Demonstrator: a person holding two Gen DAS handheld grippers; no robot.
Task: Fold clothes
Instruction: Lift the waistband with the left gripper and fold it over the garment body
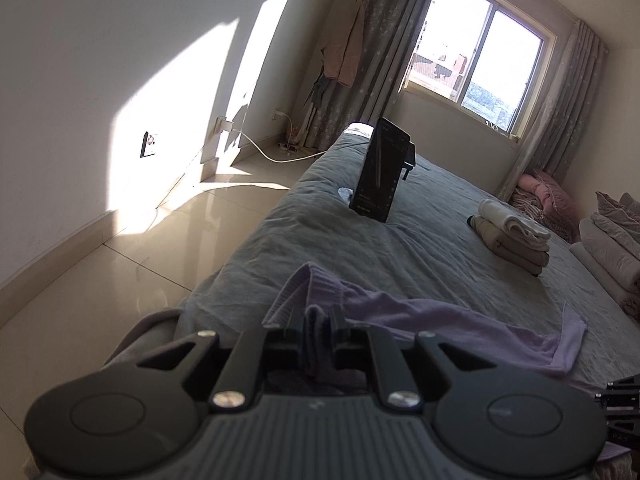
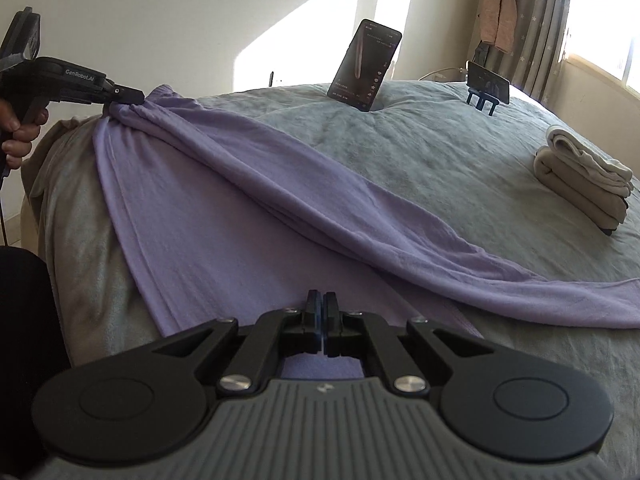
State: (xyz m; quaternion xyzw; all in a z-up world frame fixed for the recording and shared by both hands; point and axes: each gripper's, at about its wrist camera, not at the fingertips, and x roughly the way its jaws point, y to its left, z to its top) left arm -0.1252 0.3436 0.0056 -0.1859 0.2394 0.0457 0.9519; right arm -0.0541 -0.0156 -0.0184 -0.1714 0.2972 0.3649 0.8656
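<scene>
A lilac garment (image 2: 240, 200) lies spread across the near corner of the grey bed (image 2: 440, 152), with long folds running toward the lower right. My left gripper (image 2: 134, 98) is at the bed's left edge, shut on a bunched corner of the cloth, with a hand on its handle. In the left wrist view the same gripper (image 1: 320, 320) has a wad of the lilac garment (image 1: 440, 316) pinched between its fingers. My right gripper (image 2: 322, 300) hovers low over the garment's near part with its pads pressed together. No cloth shows between them.
A phone on a stand (image 2: 364, 66) rises mid-bed, and a second stand with a phone (image 2: 488, 84) sits farther back. A folded stack of beige clothes (image 2: 584, 180) rests at the right. Rolled bedding (image 1: 612, 248) lies by the window wall. The tiled floor (image 1: 120, 260) is left of the bed.
</scene>
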